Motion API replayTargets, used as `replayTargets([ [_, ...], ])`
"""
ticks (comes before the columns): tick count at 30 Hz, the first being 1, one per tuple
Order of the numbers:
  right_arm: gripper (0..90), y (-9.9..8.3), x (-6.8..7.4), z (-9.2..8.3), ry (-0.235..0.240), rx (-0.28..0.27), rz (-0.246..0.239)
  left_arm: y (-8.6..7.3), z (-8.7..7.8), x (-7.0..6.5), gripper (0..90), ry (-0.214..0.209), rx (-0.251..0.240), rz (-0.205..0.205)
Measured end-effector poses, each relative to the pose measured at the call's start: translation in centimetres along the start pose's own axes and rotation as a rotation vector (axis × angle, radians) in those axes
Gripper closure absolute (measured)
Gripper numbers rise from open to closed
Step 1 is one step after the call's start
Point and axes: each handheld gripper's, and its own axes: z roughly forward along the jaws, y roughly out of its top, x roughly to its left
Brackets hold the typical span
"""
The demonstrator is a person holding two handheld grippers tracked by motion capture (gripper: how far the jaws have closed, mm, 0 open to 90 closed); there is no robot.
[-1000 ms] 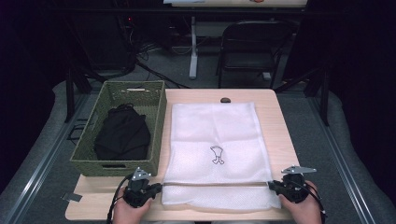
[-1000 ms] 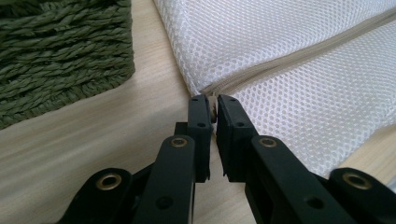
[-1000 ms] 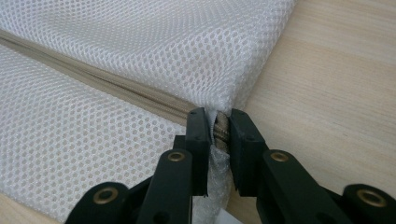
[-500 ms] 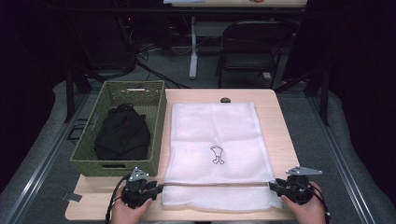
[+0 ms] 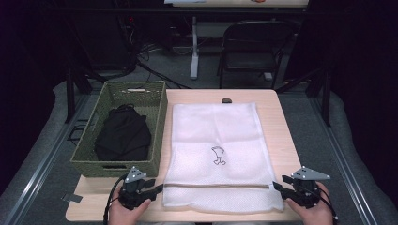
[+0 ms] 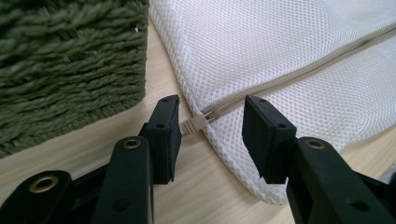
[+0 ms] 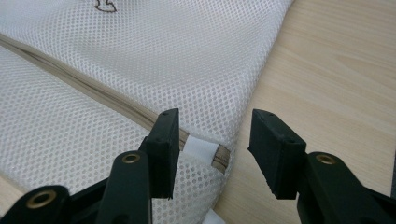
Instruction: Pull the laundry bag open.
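A white mesh laundry bag (image 5: 216, 140) lies flat on the wooden table (image 5: 277, 108), its zipper (image 6: 299, 70) running along the near part. My left gripper (image 5: 157, 187) is at the zipper's left end. Its jaws have just been opening, and the grey zipper pull (image 6: 193, 124) lies between them with neither pad on it. At the zipper's right end is my right gripper (image 5: 278, 183), whose jaws have also just been opening. Seen close, the right gripper (image 7: 215, 130) straddles the bag's edge and a small white tab (image 7: 200, 150) without pressing.
A green woven basket (image 5: 94, 159) holding a black garment (image 5: 123, 136) stands left of the bag, close to my left gripper (image 6: 210, 116). A small dark object (image 5: 226, 100) sits at the table's far edge. A black chair (image 5: 253, 47) stands beyond the table.
Both pairs of jaws have opened off the ends of the bag's zipper. The hands have stayed where they were, and the bag has not shifted.
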Motion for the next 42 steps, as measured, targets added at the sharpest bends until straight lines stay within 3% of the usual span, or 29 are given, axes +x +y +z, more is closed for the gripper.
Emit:
replayTargets([
  [5,52.8,0.2,0.4,-0.3,0.007,-0.011,-0.026,0.1,-0.6,-0.4,55.3,0.000,-0.010,0.041],
  [9,52.6,0.3,1.1,0.0,0.016,0.002,-0.055,0.3,-0.9,-0.6,54.8,0.031,-0.001,0.086],
  [18,50.6,0.8,2.7,0.6,0.017,0.020,-0.141,0.3,-1.6,-0.5,54.3,0.046,-0.023,0.090],
  [21,50.6,1.0,3.0,0.9,0.035,0.034,-0.147,0.3,-1.9,-0.6,54.3,0.040,-0.032,0.082],
  [26,53.5,1.7,3.6,1.2,0.076,0.059,-0.149,0.9,-3.0,-0.6,55.1,0.045,-0.041,0.108],
  [33,56.7,3.3,4.5,1.5,0.088,0.058,-0.211,1.7,-4.8,-0.2,54.9,0.022,-0.072,0.060],
  [38,57.8,4.3,4.8,1.4,0.108,0.060,-0.223,2.2,-5.8,0.2,54.6,0.023,-0.048,0.034],
  [42,56.8,5.0,4.8,1.7,0.124,0.074,-0.235,2.4,-6.1,0.4,52.6,0.034,-0.025,0.037],
])
